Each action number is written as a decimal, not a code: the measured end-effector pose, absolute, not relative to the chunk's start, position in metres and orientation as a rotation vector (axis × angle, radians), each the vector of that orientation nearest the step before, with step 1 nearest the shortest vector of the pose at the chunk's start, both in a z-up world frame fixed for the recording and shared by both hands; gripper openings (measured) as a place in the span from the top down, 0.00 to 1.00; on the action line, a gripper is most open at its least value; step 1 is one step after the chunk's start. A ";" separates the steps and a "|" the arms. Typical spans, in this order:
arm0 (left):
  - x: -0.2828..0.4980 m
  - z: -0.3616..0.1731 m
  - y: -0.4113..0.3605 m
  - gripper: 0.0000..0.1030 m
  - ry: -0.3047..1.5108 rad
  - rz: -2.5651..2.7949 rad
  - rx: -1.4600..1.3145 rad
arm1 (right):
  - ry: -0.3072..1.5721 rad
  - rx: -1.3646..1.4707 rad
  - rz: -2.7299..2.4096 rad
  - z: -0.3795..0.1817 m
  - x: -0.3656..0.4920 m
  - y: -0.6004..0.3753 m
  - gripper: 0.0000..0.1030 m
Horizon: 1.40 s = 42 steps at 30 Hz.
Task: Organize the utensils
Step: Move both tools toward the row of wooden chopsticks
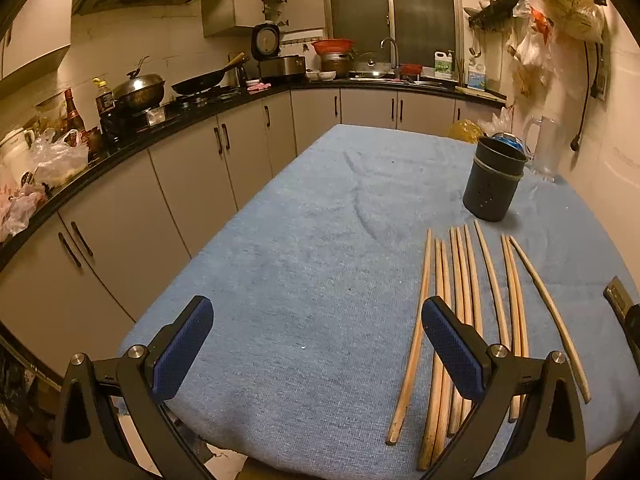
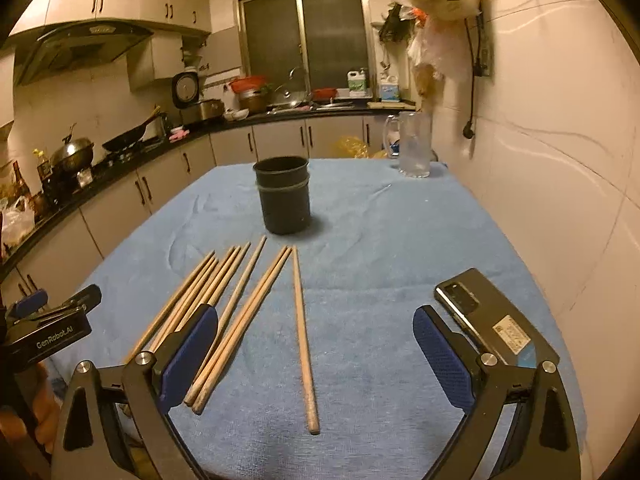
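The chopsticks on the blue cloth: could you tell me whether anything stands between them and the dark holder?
Nothing visible does. The chopsticks lie just short of the dark holder with bare cloth between; the phone and glass pitcher sit off to the right.

"GenRobot.AI" is printed on the left gripper (image 2: pixel 52 320) body.

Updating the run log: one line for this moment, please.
left gripper open | right gripper open | wooden chopsticks on blue cloth | dark cylindrical holder upright

Dim kitchen; grey cabinets (image 1: pixel 180 168); dark window (image 2: pixel 304 36)
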State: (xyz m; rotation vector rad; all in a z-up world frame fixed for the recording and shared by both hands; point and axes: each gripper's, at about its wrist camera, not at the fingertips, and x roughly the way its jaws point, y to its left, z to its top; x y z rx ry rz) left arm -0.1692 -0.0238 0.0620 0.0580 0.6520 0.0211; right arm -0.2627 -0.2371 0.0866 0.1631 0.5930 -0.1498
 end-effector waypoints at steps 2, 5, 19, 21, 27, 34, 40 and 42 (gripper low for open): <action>-0.169 0.062 -0.025 0.00 0.654 0.021 0.058 | 0.596 0.162 -0.145 0.086 -0.262 -0.236 0.04; -0.169 0.062 -0.026 0.00 0.657 0.018 0.055 | 0.603 0.167 -0.147 0.085 -0.262 -0.236 0.05; -0.170 0.063 -0.023 0.00 0.667 0.008 0.050 | 0.616 0.179 -0.141 0.080 -0.261 -0.239 0.08; -0.169 0.063 -0.023 0.00 0.670 0.007 0.051 | 0.619 0.177 -0.139 0.079 -0.260 -0.239 0.08; -0.169 0.063 -0.025 0.00 0.673 0.003 0.052 | 0.629 0.179 -0.134 0.078 -0.259 -0.240 0.08; -0.169 0.061 -0.026 0.00 0.678 -0.001 0.053 | 0.641 0.179 -0.132 0.076 -0.257 -0.240 0.09; -0.170 0.058 -0.028 0.00 0.689 -0.014 0.058 | 0.657 0.190 -0.122 0.073 -0.254 -0.241 0.10; -0.170 0.057 -0.029 0.00 0.695 -0.017 0.059 | 0.664 0.193 -0.112 0.071 -0.252 -0.241 0.13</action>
